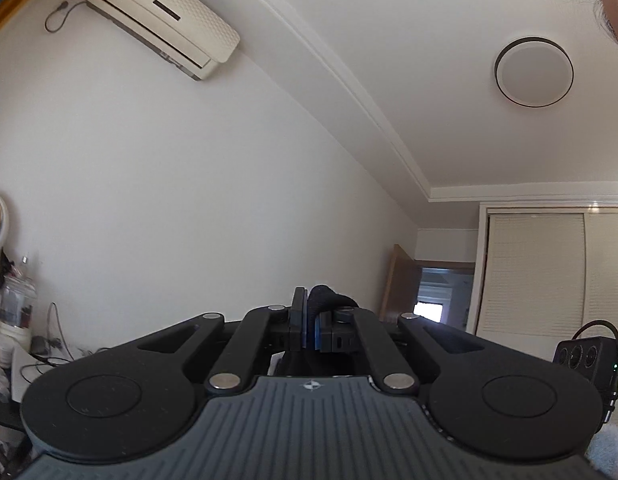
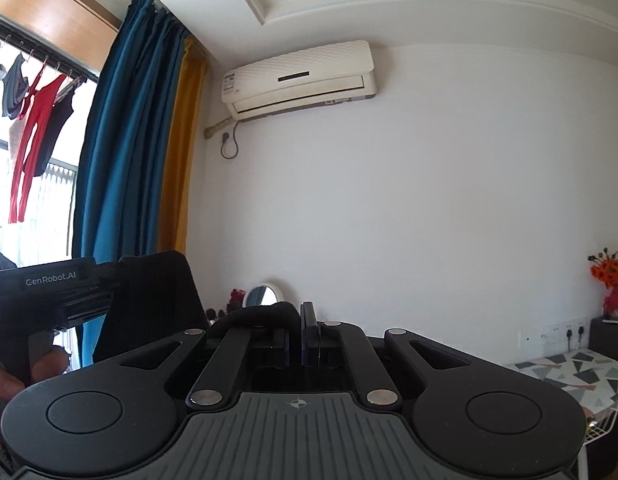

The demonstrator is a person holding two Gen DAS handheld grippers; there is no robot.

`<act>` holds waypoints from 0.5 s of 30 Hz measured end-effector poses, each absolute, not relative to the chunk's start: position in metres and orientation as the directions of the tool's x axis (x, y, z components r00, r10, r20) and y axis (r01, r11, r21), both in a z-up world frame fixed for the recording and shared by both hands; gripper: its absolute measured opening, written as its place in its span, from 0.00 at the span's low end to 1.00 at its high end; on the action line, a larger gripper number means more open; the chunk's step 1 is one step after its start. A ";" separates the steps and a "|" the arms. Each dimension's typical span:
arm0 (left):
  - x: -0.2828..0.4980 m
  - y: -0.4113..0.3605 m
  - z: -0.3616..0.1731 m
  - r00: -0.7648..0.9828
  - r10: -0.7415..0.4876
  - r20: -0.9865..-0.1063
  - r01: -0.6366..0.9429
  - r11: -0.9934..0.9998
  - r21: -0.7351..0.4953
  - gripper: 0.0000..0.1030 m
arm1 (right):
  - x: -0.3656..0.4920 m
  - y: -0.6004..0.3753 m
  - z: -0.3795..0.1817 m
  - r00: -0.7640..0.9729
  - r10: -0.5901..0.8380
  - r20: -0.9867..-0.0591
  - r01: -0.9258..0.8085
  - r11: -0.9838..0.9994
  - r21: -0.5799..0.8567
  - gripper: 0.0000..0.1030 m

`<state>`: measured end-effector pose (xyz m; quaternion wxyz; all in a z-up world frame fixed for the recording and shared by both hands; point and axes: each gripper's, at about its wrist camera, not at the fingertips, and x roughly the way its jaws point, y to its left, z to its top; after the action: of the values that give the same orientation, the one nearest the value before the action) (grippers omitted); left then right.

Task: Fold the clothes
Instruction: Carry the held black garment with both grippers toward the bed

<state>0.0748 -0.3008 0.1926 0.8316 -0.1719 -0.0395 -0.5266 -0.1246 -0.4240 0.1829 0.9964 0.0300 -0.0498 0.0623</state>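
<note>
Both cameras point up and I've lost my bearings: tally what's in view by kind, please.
grippers: 2, left gripper and right gripper, each shut on cloth
air conditioner: 1
ceiling light: 1
curtains: 2, blue curtain and yellow curtain
Total: 6

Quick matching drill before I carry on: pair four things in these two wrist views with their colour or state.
Things:
1. air conditioner
2. inner curtain
3. left tool
4. flowers

Colour or state:
a. orange
b. shut on black cloth
c. white, on the wall
d. blue

Pairs: 1-c, 2-d, 3-b, 4-a
</note>
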 end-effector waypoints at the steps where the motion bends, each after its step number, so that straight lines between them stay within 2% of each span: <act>1: 0.078 -0.312 0.192 0.431 -0.869 0.242 0.893 0.374 -0.248 0.03 | -0.129 -0.432 0.182 0.988 0.110 0.104 -0.115 0.993 0.040 0.04; 6: 0.103 -0.369 0.180 0.389 -0.893 0.228 0.906 0.325 -0.272 0.03 | -0.138 -0.480 0.172 0.994 0.016 0.111 -0.023 0.998 0.064 0.04; 11: 0.138 -0.430 0.164 0.344 -0.911 0.227 0.916 0.273 -0.292 0.03 | -0.127 -0.536 0.156 0.995 -0.076 0.065 0.069 0.993 0.098 0.04; 15: 0.177 -0.489 0.154 0.312 -0.916 0.252 0.933 0.245 -0.264 0.03 | -0.094 -0.581 0.139 0.989 -0.139 0.045 0.132 0.983 0.125 0.04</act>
<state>0.1768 -0.4894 0.1540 0.7886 -0.1842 -0.0229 -0.5863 -0.0937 -0.5808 0.1391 0.9955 0.0608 -0.0268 -0.0680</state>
